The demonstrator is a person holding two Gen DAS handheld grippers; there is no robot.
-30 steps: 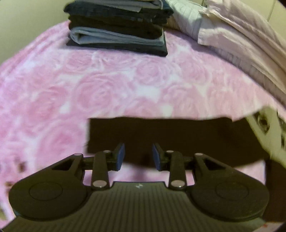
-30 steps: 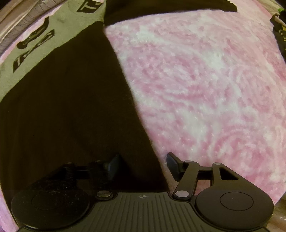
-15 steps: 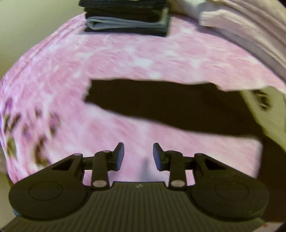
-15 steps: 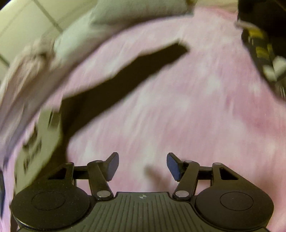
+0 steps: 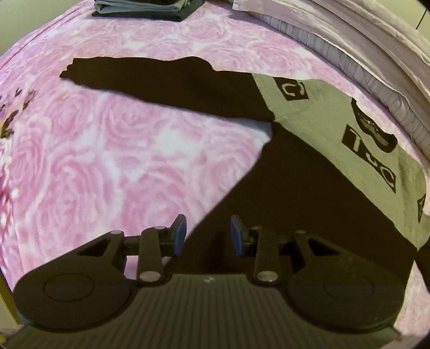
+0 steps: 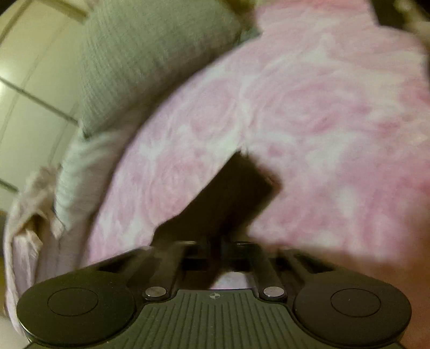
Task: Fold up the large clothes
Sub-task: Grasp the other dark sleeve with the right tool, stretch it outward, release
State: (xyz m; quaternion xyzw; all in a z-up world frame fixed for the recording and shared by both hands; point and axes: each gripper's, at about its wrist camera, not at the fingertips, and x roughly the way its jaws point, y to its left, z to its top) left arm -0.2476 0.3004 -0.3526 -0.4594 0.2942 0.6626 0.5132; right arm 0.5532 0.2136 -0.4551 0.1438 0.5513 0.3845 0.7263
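Note:
A large black garment [image 5: 309, 193] with an olive-green lettered panel [image 5: 333, 126] lies flat on the pink rose-patterned blanket [image 5: 121, 161]. One black sleeve [image 5: 161, 80] stretches out to the left. My left gripper [image 5: 208, 235] hovers over the side edge of the garment's body, open, with the blue pads [image 5: 178, 233] apart and nothing pinched. In the blurred right wrist view my right gripper [image 6: 215, 247] has its fingers together on the end of a black sleeve [image 6: 242, 188], which runs up from the jaws across the blanket [image 6: 322, 120].
A stack of folded clothes [image 5: 145, 8] sits at the far edge of the bed. Lilac and grey bedding [image 5: 362, 53] lines the upper right. A grey-green pillow [image 6: 150, 59] and pale bedding [image 6: 72, 182] lie left of the right gripper, before a tiled wall [image 6: 27, 94].
The left gripper slid across the bed from the sleeve to the garment's body, still open. The right gripper swung away from the body to the sleeve end and shut on it.

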